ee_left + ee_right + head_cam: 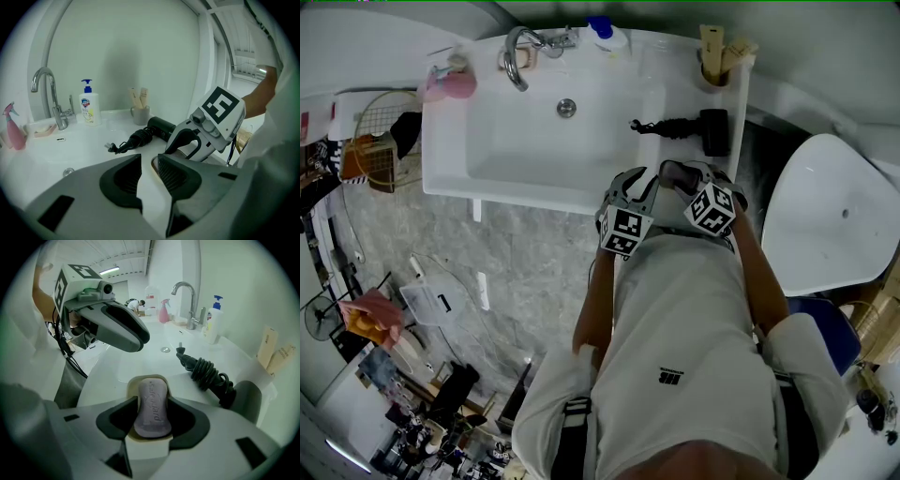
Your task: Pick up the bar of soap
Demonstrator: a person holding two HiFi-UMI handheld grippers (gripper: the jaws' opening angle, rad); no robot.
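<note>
Jaws of right hand-held gripper point(152, 411) pinch bar of soap point(153, 404), apparently not yet lifted from dish point(146, 378); left hand-held gripper point(150, 165) slightly open, empty.

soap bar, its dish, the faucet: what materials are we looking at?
Soap bar: matte, waxy lilac solid with embossed lettering, so pressed soap. Dish: smooth beige rim, probably plastic, possibly glazed ceramic. Faucet: mirror-bright curved spout, chromed metal by the look.
</note>
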